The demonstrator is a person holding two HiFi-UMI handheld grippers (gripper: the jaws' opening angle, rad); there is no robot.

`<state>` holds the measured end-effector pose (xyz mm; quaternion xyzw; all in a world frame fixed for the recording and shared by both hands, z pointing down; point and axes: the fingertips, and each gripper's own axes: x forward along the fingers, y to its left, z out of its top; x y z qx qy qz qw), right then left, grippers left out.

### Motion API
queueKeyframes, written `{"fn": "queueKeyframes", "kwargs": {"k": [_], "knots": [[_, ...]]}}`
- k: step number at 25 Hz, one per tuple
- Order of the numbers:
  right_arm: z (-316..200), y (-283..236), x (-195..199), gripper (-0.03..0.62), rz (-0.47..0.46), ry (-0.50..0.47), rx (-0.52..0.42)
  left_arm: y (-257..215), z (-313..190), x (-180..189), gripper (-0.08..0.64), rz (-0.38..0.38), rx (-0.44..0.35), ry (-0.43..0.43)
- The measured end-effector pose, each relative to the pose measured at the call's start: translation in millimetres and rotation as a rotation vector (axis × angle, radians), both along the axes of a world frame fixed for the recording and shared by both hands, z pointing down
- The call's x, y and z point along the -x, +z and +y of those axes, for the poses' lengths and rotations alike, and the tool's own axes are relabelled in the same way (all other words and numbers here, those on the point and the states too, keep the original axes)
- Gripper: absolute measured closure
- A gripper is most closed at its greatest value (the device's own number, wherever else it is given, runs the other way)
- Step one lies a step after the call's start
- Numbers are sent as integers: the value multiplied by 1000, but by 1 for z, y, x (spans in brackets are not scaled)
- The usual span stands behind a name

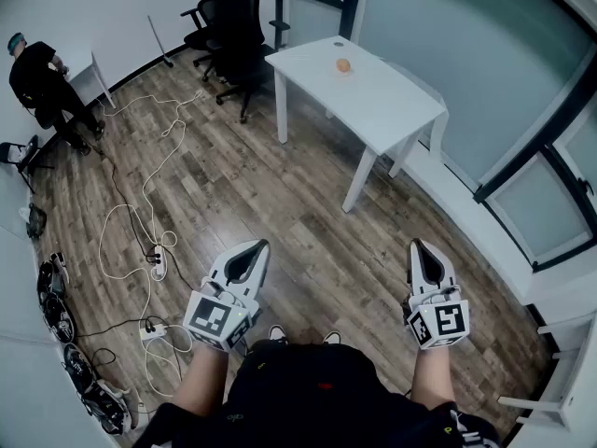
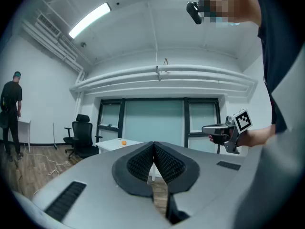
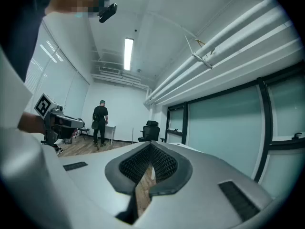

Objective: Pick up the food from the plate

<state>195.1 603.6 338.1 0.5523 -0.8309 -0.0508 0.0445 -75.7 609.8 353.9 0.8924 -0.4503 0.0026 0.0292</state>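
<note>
An orange piece of food (image 1: 342, 65) lies on a small plate on the white table (image 1: 373, 101) far ahead across the wooden floor. In the left gripper view the food (image 2: 123, 142) shows as a small dot on that table (image 2: 110, 145). My left gripper (image 1: 254, 247) is held level at waist height, jaws shut and empty. My right gripper (image 1: 417, 247) is held the same way, shut with nothing in it. The ribbed pads meet in both gripper views, left gripper (image 2: 153, 145) and right gripper (image 3: 151, 146). Each gripper view also shows the other one: the right gripper (image 2: 224, 130) and the left gripper (image 3: 55, 123).
Black office chairs (image 1: 229, 17) stand left of the table. White cables and power strips (image 1: 149, 250) trail over the floor at the left. A person in black (image 1: 42, 77) stands by a small white desk (image 1: 91, 71). Glass walls with a low ledge (image 1: 466, 203) run along the right.
</note>
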Motion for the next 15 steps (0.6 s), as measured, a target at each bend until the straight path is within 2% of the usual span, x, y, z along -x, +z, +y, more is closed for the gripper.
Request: {"fn": "queueKeyframes", "kwargs": {"k": [10, 15], "knots": [[-7, 1, 17, 568, 26, 0, 7, 6, -9, 10, 537, 0, 24, 13], [-12, 2, 14, 568, 36, 11, 3, 9, -14, 7, 537, 1, 28, 23]]}}
